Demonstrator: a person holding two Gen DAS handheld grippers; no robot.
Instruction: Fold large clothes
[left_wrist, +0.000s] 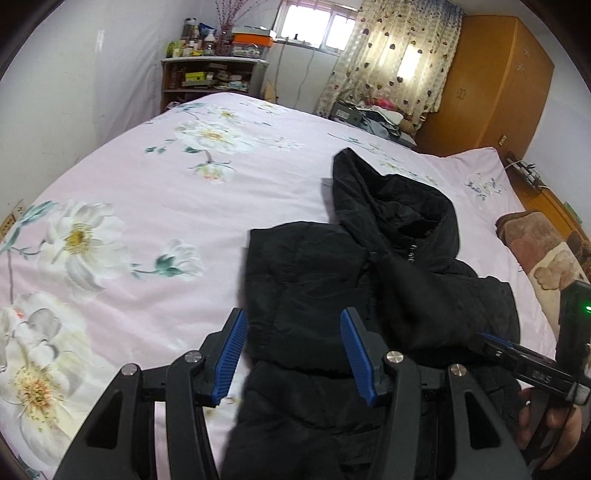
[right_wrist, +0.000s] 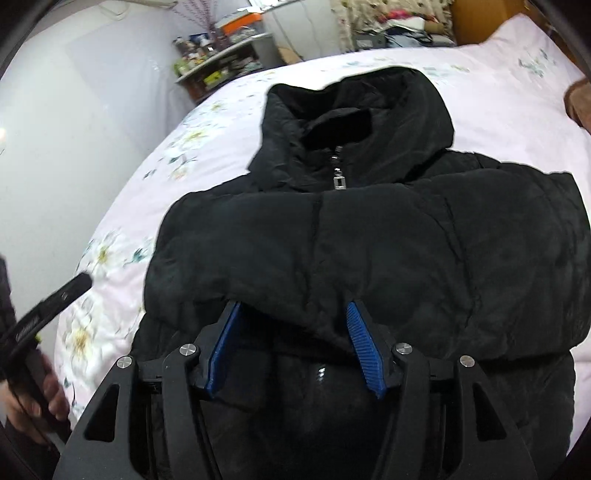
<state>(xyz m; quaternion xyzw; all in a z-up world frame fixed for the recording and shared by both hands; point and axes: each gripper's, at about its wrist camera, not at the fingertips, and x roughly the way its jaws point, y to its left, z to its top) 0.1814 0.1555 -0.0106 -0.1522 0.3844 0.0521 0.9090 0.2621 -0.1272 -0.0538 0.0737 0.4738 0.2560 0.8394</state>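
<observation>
In the left wrist view the pink floral bedsheet (left_wrist: 147, 206) fills the left half of the frame, and the left gripper (left_wrist: 293, 356) sits at bottom centre with its blue pads (left_wrist: 231, 360) standing wide apart, nothing pinched; the left edge of the black hooded jacket (left_wrist: 351, 280) lies between and beneath them. The jacket spreads through the centre and right of the frame, hood (left_wrist: 391, 199) pointing to the upper right. At the far right edge a hand (left_wrist: 550, 428) carries the other tool.

In the right wrist view a hand (right_wrist: 26, 402) shows at lower left, the jacket (right_wrist: 369, 240) fills the centre with its zipper pull (right_wrist: 339, 177) above middle, and the right gripper (right_wrist: 293, 349) at bottom centre has its jaws parted over a puffy fold, which hides the fingertips, so whether they press cloth I cannot tell; it does not look clamped.

Judgement: the sleeves look already tucked in, so the step in hand is likely taking hold of the body for a lengthwise fold. The next move calls for each pair of jaws to close on a thick, slippery layer and lift both sides evenly
</observation>
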